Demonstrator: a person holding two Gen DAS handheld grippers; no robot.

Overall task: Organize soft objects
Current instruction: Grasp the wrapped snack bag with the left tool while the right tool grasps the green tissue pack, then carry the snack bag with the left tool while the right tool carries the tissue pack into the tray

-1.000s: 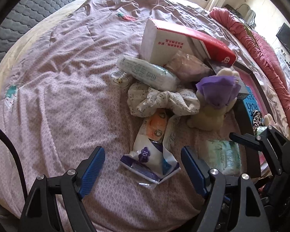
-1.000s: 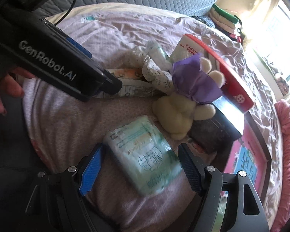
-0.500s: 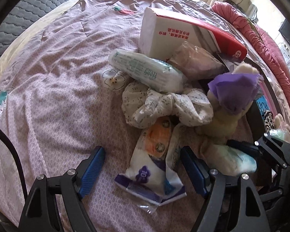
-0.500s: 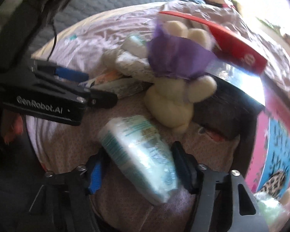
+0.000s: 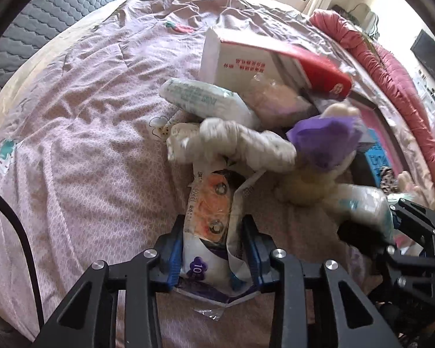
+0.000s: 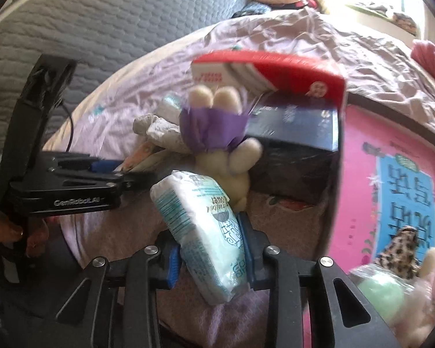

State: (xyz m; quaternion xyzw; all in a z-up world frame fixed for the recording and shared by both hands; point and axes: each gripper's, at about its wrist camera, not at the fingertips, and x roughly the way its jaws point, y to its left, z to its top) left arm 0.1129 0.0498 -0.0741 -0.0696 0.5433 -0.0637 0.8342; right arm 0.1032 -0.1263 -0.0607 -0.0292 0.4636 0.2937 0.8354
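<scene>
My left gripper (image 5: 214,240) is shut on a white wipes pack with an orange and purple print (image 5: 214,226), which lies on the bed. My right gripper (image 6: 210,249) is shut on a pale green tissue pack (image 6: 206,232) and holds it tilted above the bedspread; this pack also shows in the left wrist view (image 5: 362,206). A cream plush bunny with a purple wrap (image 6: 217,142) sits just behind the tissue pack. A knotted white cloth (image 5: 232,145) and another tissue pack (image 5: 203,98) lie beyond the wipes.
A red and white box (image 5: 264,61) leans on a dark blue box (image 6: 298,127) behind the pile. A pink and blue picture book (image 6: 391,179) lies to the right. A pink quilt roll (image 5: 385,66) runs along the bed's right side. A grey headboard (image 6: 116,17) stands on the left.
Both grippers moved forward and shut: the left closed on the wipes pack, the right closed on the green tissue pack and lifted it at a tilt.
</scene>
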